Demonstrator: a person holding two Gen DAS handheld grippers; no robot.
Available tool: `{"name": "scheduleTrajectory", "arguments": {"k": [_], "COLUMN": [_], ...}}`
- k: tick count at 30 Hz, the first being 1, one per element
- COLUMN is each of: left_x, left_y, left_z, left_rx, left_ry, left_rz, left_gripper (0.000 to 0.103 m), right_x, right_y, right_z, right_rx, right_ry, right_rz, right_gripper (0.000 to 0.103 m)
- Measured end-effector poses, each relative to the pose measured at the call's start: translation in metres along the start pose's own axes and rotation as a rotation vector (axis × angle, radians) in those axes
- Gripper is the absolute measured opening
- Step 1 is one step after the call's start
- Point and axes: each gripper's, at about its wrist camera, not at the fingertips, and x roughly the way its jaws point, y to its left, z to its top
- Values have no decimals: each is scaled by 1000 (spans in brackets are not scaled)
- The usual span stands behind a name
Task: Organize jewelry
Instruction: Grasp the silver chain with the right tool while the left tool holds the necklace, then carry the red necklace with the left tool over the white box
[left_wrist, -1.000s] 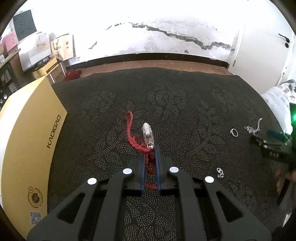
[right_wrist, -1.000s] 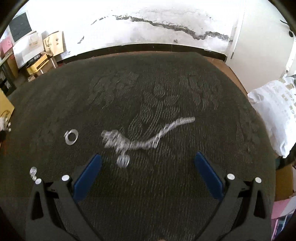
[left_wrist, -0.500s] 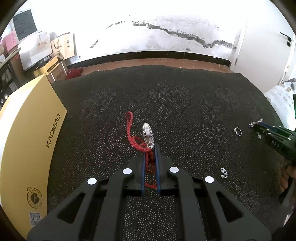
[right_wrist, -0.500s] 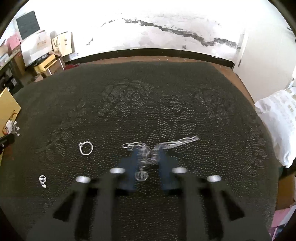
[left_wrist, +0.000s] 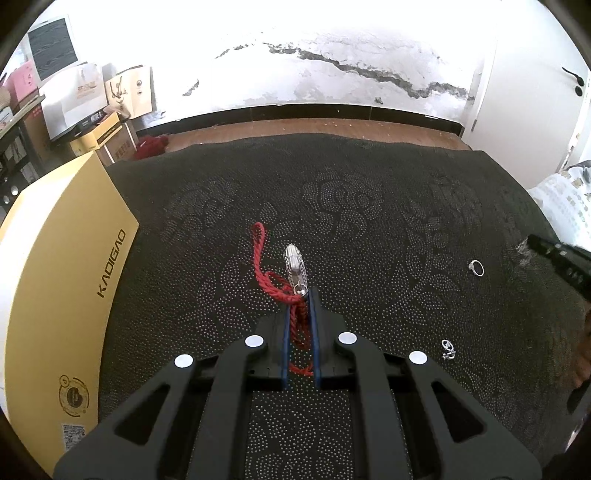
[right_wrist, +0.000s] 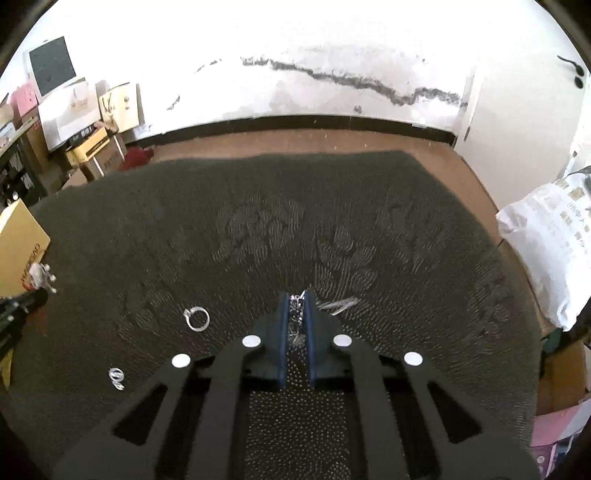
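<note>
A dark dotted mat (left_wrist: 369, 221) spreads under both my grippers. A yellow box (left_wrist: 55, 295), one only, lies to the left of my left gripper (left_wrist: 299, 291), touching the mat's edge. A white sack (right_wrist: 546, 251) sits off to the right of my right gripper (right_wrist: 297, 295). Between the two grippers lie one silver ring (right_wrist: 197, 318) and one small earring (right_wrist: 117, 377), apart from each other. My left gripper is clamped on one red cord (left_wrist: 275, 280) with a silver pendant (left_wrist: 295, 267) just ahead of its tips. My right gripper's jaws have just closed and now pinch one silver chain (right_wrist: 295, 314); its tail (right_wrist: 338, 305) trails to the right.
</note>
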Motion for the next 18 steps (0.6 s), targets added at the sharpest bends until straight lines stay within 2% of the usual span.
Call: {"name": "scheduleTrajectory", "arguments": {"k": [8,12,18], "left_x": [-12,-32,-55], "left_y": [-1,3,26], "left_z": [9,14,19], "left_rx": [16,30,8], "left_ry": [-17,-46,-37], "left_rz": [-1,8,12], "left_gripper": [9,9,9], "right_x": [-53,-71,-98], "right_y": [15,31,68], "right_z": [26,34,41], "right_rx": [5,9,-39], "right_ry": [-74,-74,-78], "right_rz": [18,35,64], "right_gripper": [9,9,9]}}
